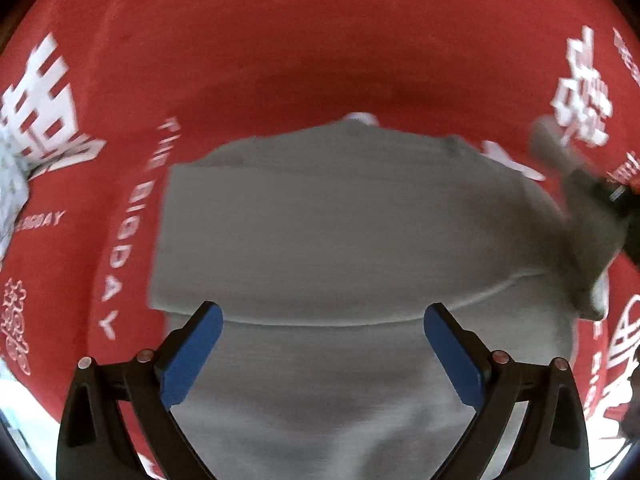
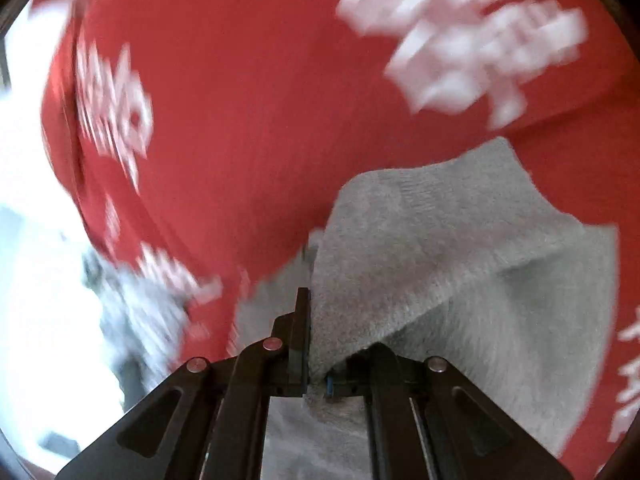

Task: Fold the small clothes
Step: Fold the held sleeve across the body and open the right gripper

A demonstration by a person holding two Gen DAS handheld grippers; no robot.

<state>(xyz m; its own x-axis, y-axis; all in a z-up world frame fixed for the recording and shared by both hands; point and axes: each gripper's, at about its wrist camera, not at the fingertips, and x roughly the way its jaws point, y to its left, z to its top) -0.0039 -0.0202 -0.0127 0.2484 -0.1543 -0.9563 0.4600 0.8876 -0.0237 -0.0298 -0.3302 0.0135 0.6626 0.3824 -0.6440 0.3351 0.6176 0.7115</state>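
A grey garment [image 1: 340, 220] lies on a red cloth, partly folded, with a fold edge across its middle. My left gripper [image 1: 322, 334] is open just above its near part, blue pads [image 1: 192, 354] wide apart, holding nothing. My right gripper [image 2: 316, 344] is shut on an edge of the grey garment [image 2: 440, 260] and lifts it, so the fabric drapes from its jaws. The right gripper also shows blurred in the left wrist view [image 1: 592, 204], at the garment's right side.
The red cloth [image 1: 280, 60] with white printed characters and lettering covers the surface all round. A pale crumpled thing [image 1: 10, 184] lies at its left edge. The right wrist view is motion-blurred; a bright white area [image 2: 36, 280] lies at its left.
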